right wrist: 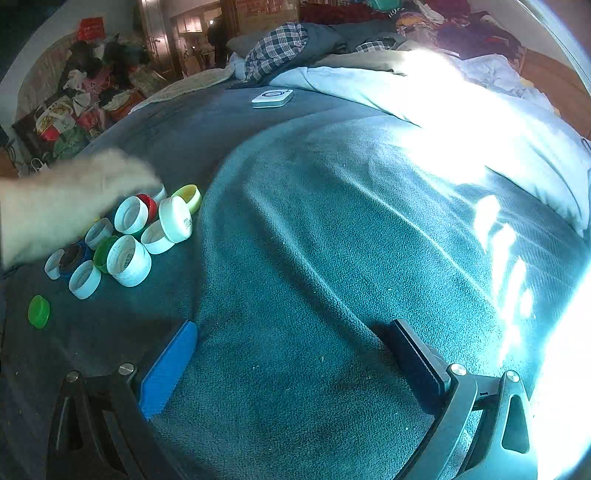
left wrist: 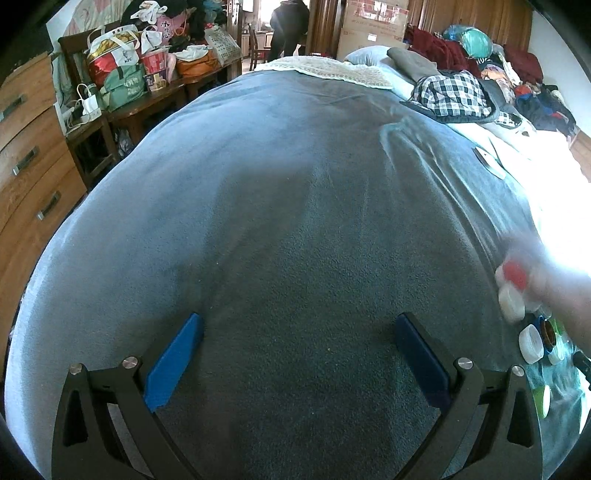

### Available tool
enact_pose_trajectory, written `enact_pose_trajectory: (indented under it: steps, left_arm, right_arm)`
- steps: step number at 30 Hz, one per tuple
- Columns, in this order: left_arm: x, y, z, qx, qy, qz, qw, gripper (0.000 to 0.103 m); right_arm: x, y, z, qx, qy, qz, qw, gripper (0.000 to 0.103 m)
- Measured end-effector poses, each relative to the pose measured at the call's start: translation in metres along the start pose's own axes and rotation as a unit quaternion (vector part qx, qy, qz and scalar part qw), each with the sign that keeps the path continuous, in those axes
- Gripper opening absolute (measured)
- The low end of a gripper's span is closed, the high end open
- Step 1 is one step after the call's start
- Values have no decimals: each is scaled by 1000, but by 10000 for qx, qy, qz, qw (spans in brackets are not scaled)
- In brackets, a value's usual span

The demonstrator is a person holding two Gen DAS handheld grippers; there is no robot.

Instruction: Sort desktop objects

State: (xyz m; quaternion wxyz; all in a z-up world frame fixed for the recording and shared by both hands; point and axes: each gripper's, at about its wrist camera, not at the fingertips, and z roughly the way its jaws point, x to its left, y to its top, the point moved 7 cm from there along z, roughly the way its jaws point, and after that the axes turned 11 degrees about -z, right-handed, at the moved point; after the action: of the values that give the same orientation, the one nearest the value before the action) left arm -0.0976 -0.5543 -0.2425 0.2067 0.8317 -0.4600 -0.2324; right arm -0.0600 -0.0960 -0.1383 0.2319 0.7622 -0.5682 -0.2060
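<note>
A heap of plastic bottle caps (right wrist: 129, 236) lies on the blue-grey blanket (right wrist: 332, 240), mostly white, with a red cap (right wrist: 149, 206), a yellow-green one (right wrist: 190, 195) and a lone green cap (right wrist: 38, 311). A blurred bare hand (right wrist: 62, 206) reaches over the heap. The same caps (left wrist: 517, 295) and hand (left wrist: 565, 291) show at the right edge of the left wrist view. My left gripper (left wrist: 299, 354) is open over bare blanket (left wrist: 277, 221), left of the caps. My right gripper (right wrist: 291, 362) is open, empty, right of the heap.
A small white square device (right wrist: 272, 98) lies on the blanket farther back. Piled clothes (left wrist: 458, 88) and a plaid shirt (right wrist: 277, 48) cover the far bed. A wooden dresser (left wrist: 26, 162) and a bag-laden bench (left wrist: 140, 85) stand left. A person (left wrist: 290, 26) stands in the doorway.
</note>
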Motion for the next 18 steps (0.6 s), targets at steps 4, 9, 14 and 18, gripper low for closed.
enact_pose_trajectory:
  steps: [4, 9, 14, 18]
  left_arm:
    - [0, 0, 0, 1, 13, 10, 10000, 101]
    - [0, 0, 1, 1, 19, 17, 10000, 101]
    - [-2, 1, 1, -2, 10, 15, 10000, 101]
    - [-1, 1, 1, -1, 18, 22, 10000, 101]
  right_arm:
    - [0, 0, 0, 3, -17, 22, 10000, 103]
    - [0, 0, 0, 4, -17, 23, 10000, 103]
    - [0, 0, 0, 4, -17, 23, 10000, 103]
    - [0, 1, 1, 4, -16, 23, 10000, 103]
